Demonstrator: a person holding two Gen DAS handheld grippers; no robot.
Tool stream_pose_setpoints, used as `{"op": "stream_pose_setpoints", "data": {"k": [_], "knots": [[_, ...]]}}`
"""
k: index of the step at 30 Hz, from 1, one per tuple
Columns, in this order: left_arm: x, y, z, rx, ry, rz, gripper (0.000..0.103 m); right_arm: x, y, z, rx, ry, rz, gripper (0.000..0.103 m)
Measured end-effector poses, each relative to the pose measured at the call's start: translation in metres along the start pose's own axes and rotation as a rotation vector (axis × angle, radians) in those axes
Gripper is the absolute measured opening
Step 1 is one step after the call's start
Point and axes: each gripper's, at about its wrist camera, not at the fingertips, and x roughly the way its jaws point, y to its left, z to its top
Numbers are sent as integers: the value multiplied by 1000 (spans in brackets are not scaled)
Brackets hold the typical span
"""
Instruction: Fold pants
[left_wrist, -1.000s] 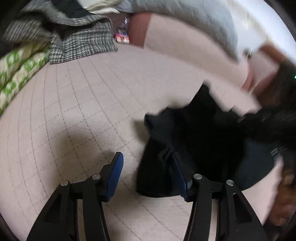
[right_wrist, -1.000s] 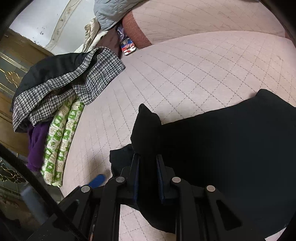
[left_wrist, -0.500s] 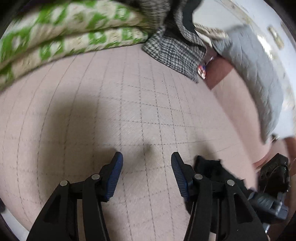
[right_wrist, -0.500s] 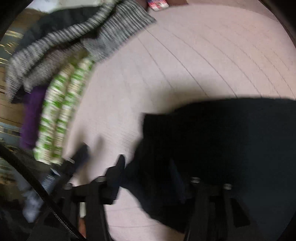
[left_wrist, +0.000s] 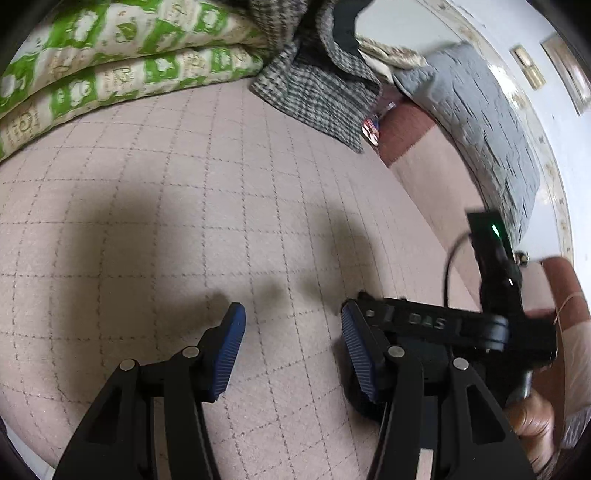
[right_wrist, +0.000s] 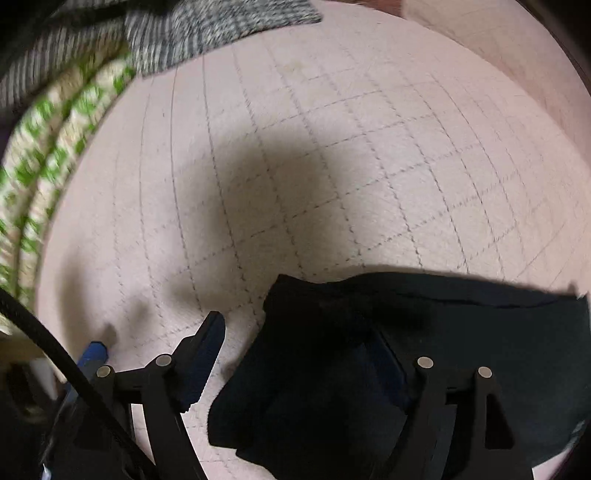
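Observation:
The black pants (right_wrist: 443, 350) lie folded on the pink quilted bed cover (right_wrist: 332, 147), filling the lower right of the right wrist view. My right gripper (right_wrist: 295, 343) is open, its fingers standing either side of the pants' left corner, not clamped on the cloth. My left gripper (left_wrist: 291, 332) is open and empty over bare cover. The right gripper's black body (left_wrist: 443, 325) shows just right of my left fingers. The pants are not visible in the left wrist view.
A green-and-white patterned folded quilt (left_wrist: 110, 66) lies at the far left. A houndstooth garment (left_wrist: 314, 88) is piled beside it. A grey quilted blanket (left_wrist: 480, 122) lies at the far right by the wall. The person's hand (left_wrist: 532, 424) holds the right gripper.
My right gripper has let go of the pants corner and opened; the pants now lie flat. My left gripper has swung left, away from the pants, and stayed open.

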Motion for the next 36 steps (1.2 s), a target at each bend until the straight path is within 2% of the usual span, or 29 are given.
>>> {"op": "stream_pose_setpoints", "data": {"k": [1,2,4,7,11,15,16,17,18,25,27,34,36], "knots": [[1,-2,-2,17,11,-1,53,0,3,-1,-30,6,-37,58],[3,-7,-4,34,26,-15,53,0,3,-2,-58,10,-84,50],[8,-17,-8,65,51,-45,53,-7,-10,-5,-68,12,-71,29],[20,-41,-19,143,85,-71,55,-17,-37,-10,-6,0,29,27],[34,-71,-39,244,139,-118,61,-29,-52,-18,7,-29,78,27],[48,-90,-53,333,124,-48,60,-44,-59,-25,5,-58,106,27],[52,-93,-55,343,133,-54,53,-48,-62,-28,7,-66,115,27],[57,-97,-58,339,165,-102,24,-51,-66,-30,14,-74,124,27],[59,-99,-60,335,187,-130,18,-56,-74,-35,25,-83,135,26],[54,-150,-94,473,166,-172,18,-82,-118,-67,111,-162,169,26],[57,-168,-107,505,175,-188,18,-89,-141,-78,141,-175,172,26],[86,-204,-149,473,259,-260,21,-78,-215,-108,234,-176,104,28],[85,-208,-160,497,276,-267,26,-66,-231,-119,272,-162,100,30]]}}
